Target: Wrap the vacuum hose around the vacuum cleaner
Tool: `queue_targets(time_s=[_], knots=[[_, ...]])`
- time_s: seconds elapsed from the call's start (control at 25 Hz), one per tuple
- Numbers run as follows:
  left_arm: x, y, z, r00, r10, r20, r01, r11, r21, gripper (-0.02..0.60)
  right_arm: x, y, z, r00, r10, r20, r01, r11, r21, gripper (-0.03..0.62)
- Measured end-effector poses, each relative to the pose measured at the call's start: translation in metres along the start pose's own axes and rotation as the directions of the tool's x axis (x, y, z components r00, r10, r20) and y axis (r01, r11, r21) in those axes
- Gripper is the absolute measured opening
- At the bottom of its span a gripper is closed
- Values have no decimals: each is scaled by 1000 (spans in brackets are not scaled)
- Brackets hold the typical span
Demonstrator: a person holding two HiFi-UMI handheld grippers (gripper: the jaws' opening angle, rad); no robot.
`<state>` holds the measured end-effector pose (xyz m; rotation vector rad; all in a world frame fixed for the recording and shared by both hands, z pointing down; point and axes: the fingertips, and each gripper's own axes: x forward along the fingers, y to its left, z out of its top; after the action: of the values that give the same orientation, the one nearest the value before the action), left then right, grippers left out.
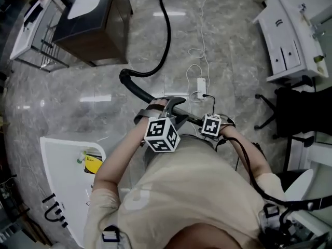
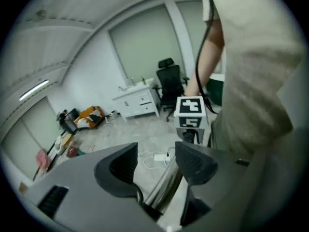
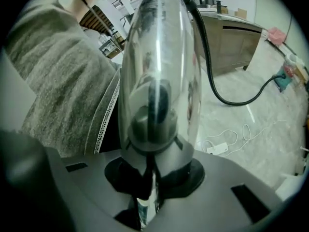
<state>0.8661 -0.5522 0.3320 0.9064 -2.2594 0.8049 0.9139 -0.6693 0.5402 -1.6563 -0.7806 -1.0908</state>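
Black vacuum hose (image 1: pixel 167 30) snakes down from the top edge of the head view across a grey marble floor (image 1: pixel 104 87), bends in a tight curve in front of the person and leads into their hands; a person in a beige shirt (image 1: pixel 197 191) is seen from above, holding a set of tongs in each hand close to their body.

The left tongs (image 2: pixel 154 166) stand apart; a shiny wand tube (image 2: pixel 166 187) passes between them close to one jaw, and the pads do not press on it; the marker cube of the other tongs shows just beyond.

The right tongs (image 3: pixel 147 178) are closed tight on the base of the same glossy tube, which fills the middle of the right gripper view; behind it the hose loops over the floor.

A white power strip (image 1: pixel 201 87) with a thin white cable lies on the floor just beyond the hands; a dark cabinet (image 1: pixel 96 25) stands at the upper left; a white desk (image 1: pixel 290 40) and a black office chair (image 1: pixel 295 113) stand at the right; a white surface (image 1: pixel 57 160) at the lower left carries a small yellow item (image 1: pixel 93 164).
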Motion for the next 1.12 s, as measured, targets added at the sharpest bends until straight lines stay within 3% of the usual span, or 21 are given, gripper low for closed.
queue_targets(time_s=[0.08, 0.2, 0.36, 0.48, 0.64, 0.76, 0.84, 0.92, 1.04, 1.12], knots=[[16, -7, -20, 988, -138, -71, 146, 981, 124, 235, -3, -8, 12, 999, 5, -40, -5, 1000, -22, 67], [41, -16, -44, 936, -313, -161, 340, 923, 178, 236, -8, -22, 22, 997, 4, -83, -8, 999, -44, 67], [59, -16, -48, 864, -465, -194, 489, 866, 100, 238, -18, -29, 19, 993, 42, -113, -48, 998, -47, 67], [73, -17, -62, 780, -557, -285, 591, 805, 45, 239, -28, -60, 22, 991, -16, -132, 3, 995, -96, 67], [103, -4, -80, 703, -588, -399, 629, 776, -37, 239, -36, -90, 32, 990, -3, -138, -15, 991, -134, 67], [123, 9, -98, 610, -627, -485, 654, 743, -138, 238, -45, -113, 37, 989, 15, -149, -43, 982, -181, 67], [132, 21, -102, 561, -676, -477, 667, 711, -223, 238, -52, -129, 38, 987, 28, -158, -63, 973, -221, 67], [137, 33, -99, 504, -761, -408, 672, 642, -368, 230, -58, -144, 38, 985, 40, -168, -83, 961, -264, 67], [146, 43, -85, 414, -877, -246, 659, 475, -583, 209, -65, -166, 35, 981, 54, -187, -114, 936, -332, 67], [155, 48, -76, 380, -914, -145, 655, 376, -655, 176, -68, -181, 29, 977, 58, -206, -135, 915, -381, 67]])
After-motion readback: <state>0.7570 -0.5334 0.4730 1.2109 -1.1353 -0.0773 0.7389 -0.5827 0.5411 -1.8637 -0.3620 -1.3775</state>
